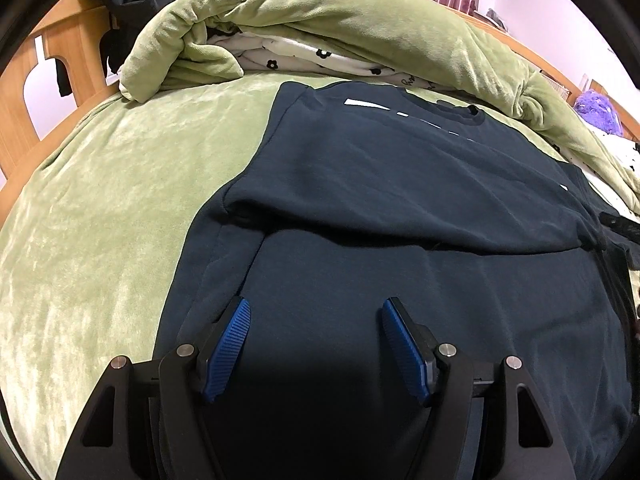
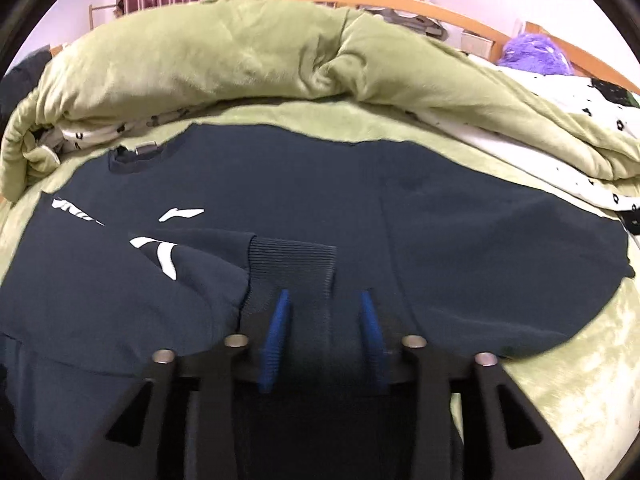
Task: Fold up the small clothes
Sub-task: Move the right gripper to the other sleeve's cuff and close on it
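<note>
A dark navy sweatshirt [image 1: 400, 184] with white logo marks lies flat on the green bed cover [image 1: 100, 220]. One sleeve is folded across its chest. My left gripper [image 1: 316, 308] is open, low over the sweatshirt's lower body, holding nothing. In the right wrist view the sweatshirt [image 2: 460, 240] fills the middle, and the folded sleeve's ribbed cuff [image 2: 292, 260] lies just ahead of my right gripper [image 2: 325, 300]. The right gripper is open, with its blue fingers [image 2: 276, 336] on either side of the fabric below the cuff, not closed on it.
A bunched green quilt [image 1: 340, 20] with a white flower-print lining lies behind the sweatshirt. The wooden bed frame [image 1: 60, 52] with dark clothes on it stands at the left. A purple plush item [image 2: 532, 56] sits at the far right. Pink curtains hang behind.
</note>
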A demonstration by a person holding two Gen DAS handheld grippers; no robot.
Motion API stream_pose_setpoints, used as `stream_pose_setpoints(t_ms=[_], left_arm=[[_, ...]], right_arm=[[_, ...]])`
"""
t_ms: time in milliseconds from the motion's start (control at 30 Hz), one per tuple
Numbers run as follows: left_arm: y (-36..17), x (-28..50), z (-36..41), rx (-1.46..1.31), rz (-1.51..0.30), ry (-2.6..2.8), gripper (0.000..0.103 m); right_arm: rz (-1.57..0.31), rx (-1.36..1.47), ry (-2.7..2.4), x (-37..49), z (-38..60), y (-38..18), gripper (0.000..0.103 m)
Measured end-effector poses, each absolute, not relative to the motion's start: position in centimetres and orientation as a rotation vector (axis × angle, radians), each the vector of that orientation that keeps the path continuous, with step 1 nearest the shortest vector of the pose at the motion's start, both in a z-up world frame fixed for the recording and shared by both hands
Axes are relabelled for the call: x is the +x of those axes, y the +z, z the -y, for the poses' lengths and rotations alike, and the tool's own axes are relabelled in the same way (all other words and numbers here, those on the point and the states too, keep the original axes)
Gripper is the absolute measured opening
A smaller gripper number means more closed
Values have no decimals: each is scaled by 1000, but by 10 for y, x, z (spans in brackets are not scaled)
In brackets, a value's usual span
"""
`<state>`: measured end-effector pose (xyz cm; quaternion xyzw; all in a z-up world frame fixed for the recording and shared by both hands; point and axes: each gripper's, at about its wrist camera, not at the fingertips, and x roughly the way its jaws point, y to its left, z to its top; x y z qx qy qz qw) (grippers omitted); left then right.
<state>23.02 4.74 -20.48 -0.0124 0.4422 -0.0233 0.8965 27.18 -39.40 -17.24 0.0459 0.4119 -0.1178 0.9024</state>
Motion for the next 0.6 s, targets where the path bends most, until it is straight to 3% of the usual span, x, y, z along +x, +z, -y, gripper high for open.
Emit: stream_pose_setpoints(t_ms=[133,600], left_arm=[[-200,226,-43,-16,-897,-55,67],[-171,204,-13,39,-812,-81,67]], right_arm=[[-815,106,-253,238,405,-152,60],[-766,87,-354,141,474,-112,60]])
